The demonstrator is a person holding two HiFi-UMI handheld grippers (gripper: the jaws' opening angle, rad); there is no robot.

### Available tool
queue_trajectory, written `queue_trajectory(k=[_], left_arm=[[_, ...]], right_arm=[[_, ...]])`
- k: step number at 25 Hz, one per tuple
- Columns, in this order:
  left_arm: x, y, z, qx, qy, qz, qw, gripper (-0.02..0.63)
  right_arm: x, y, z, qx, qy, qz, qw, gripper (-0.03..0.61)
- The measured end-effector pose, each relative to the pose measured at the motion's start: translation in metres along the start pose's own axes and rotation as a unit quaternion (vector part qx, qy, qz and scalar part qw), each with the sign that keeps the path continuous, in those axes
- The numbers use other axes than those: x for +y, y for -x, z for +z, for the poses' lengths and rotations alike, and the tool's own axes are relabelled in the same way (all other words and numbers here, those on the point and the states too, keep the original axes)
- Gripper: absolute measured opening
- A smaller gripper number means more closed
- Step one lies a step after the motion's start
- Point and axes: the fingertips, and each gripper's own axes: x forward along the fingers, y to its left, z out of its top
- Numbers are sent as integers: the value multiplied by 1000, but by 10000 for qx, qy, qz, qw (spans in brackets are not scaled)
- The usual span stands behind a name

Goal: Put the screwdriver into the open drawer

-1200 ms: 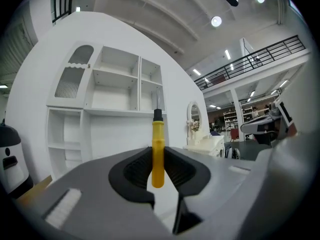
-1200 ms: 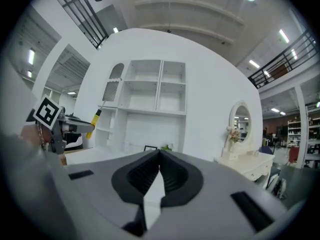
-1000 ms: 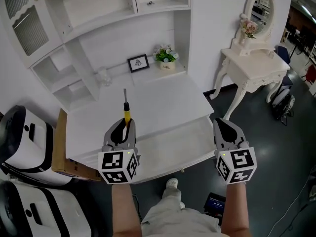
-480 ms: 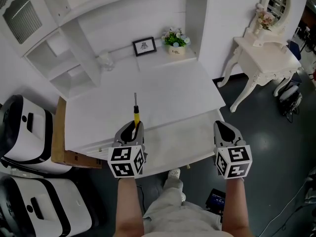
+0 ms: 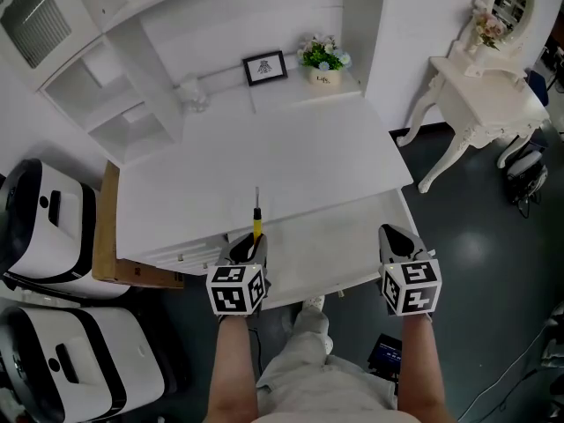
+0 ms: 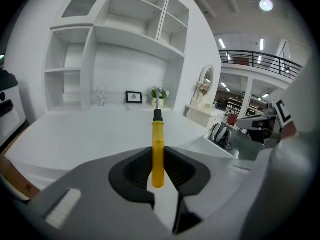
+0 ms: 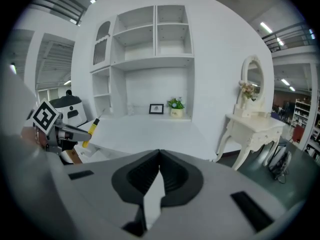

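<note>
My left gripper (image 5: pixel 250 241) (image 6: pixel 157 156) is shut on the yellow handle of the screwdriver (image 5: pixel 256 222) (image 6: pixel 158 143). Its black collar and metal shaft point forward, away from me. It hangs over the left end of the open drawer (image 5: pixel 352 236), which juts out from the front of the white desk (image 5: pixel 291 157). My right gripper (image 5: pixel 397 234) (image 7: pixel 159 158) is shut with nothing in it, over the drawer's right end. The right gripper view shows the left gripper (image 7: pixel 56 129) with the screwdriver (image 7: pixel 91 128) at its far left.
A framed picture (image 5: pixel 265 67) and a small flower pot (image 5: pixel 324 60) stand at the back of the desk under white shelves. White machines (image 5: pixel 44 227) and a brown board (image 5: pixel 110 236) are at the left. A white dressing table (image 5: pixel 489 104) stands at the right on dark floor.
Both grippers have come down and nearer to me, from over the desk top to the drawer at its front. The left one still holds the screwdriver.
</note>
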Motion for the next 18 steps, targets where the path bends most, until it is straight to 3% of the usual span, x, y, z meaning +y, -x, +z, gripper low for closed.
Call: queue_trajectory(k=[8,18], left_arm=[[-2,-12,-52,749,93,-83,9971,77],[-6,-25,-106,1653,463,-128,9851,78]], right_arm=[[6,-12,-25,322,-15,149,9994,8],[6,-18,-40,539,-23,250,9982,8]])
